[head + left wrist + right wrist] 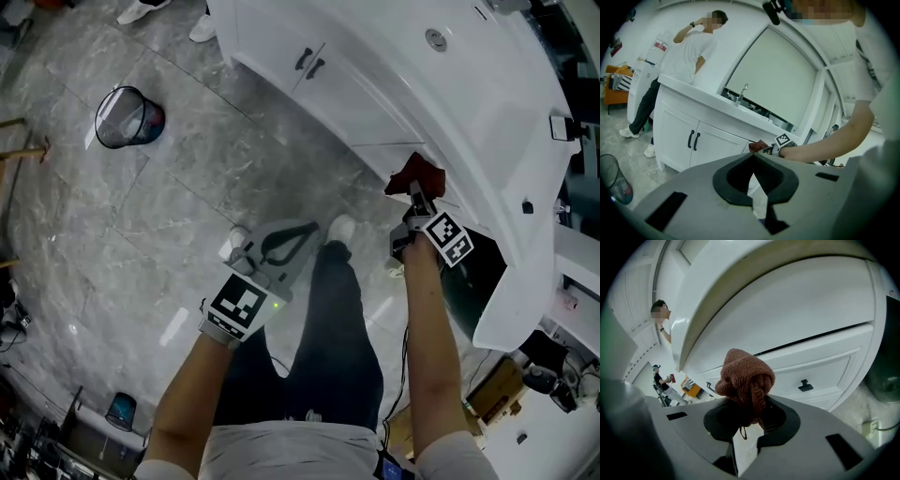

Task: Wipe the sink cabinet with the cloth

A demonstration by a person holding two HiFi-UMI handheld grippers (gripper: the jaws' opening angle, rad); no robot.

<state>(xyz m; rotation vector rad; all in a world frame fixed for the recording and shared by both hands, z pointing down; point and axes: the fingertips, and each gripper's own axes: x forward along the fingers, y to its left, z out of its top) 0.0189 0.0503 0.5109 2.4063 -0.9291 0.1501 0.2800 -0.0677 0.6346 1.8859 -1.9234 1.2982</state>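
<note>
Right gripper (750,404): jaws clamped on a bunched rust-brown terry cloth (747,376), which stands up out of the jaws in a rounded wad. In the head view, this gripper (414,202) holds the cloth (415,175) up at the front face of the white sink cabinet (375,103), just beneath the overhanging countertop, towards the cabinet's right end. The right gripper view places the wad in front of a drawer panel, with a small black drawer pull (805,385) to the right of it. Whether the cloth is actually pressed against the paint cannot be confirmed from any view. Left gripper (752,159): jaws drawn together with nothing between them, held low and well apart from the cabinet, over the grey marbled floor (187,197); it plays no part at present. A wire-mesh waste bin (127,117) stands on the floor to the far left, clear of the work. Assessment of progress: the tool is loaded and positioned at the work face, so wiping is judged to be under way at the right-hand drawer section. The white surfaces show no visible streaks or soiling, so the extent already covered cannot be determined. The pair of doors with black door handles (309,61) at the far left, and the panels between, are judged outstanding.
</note>
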